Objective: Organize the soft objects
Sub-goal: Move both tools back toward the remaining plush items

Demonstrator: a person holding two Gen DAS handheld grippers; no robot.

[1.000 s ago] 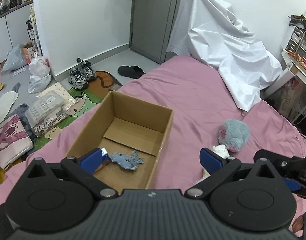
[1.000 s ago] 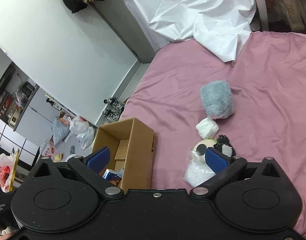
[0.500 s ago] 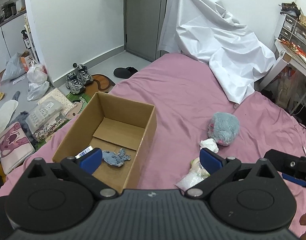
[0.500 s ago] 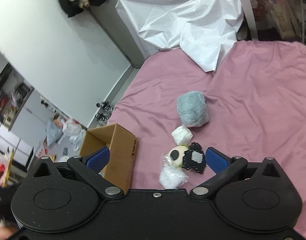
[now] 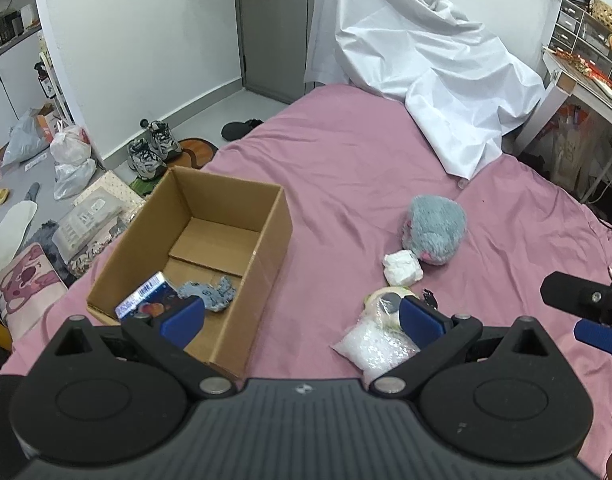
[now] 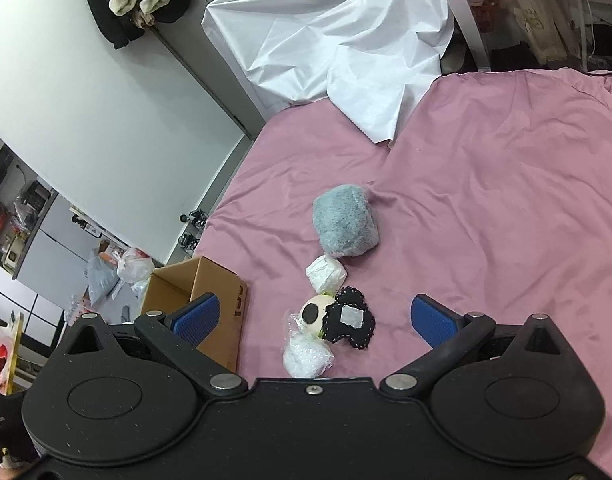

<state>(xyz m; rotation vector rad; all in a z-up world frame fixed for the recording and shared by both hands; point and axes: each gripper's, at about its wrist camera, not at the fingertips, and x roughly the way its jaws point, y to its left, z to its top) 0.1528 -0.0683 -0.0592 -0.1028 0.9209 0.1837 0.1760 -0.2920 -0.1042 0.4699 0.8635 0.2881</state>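
Note:
An open cardboard box [image 5: 266,240] [image 6: 222,280] sits on the pink bed and holds a small blue-grey plush [image 5: 210,294] and a blue packet [image 5: 146,300]. Right of the box lie a grey furry plush [image 5: 434,230] [image 6: 344,222], a white wad [image 5: 402,268] [image 6: 326,274], a cream and black toy [image 6: 338,316] and a clear bag of white filling [image 5: 372,346] [image 6: 306,356]. My left gripper [image 5: 302,320] is open and empty, between the box and the bag. My right gripper [image 6: 312,318] is open just above the cream and black toy. Its fingers [image 5: 598,334] show at the left view's right edge.
A crumpled white sheet [image 5: 418,56] covers the far end of the bed. A white desk [image 5: 578,84] with drawers stands at the far right. On the floor left of the bed are shoes [image 5: 150,152], plastic bags [image 5: 70,160] and cushions [image 5: 22,280].
Both grippers have pulled back and to the right, away from the box. The right gripper has moved from beside the box to above the cream and black toy. Both stayed open.

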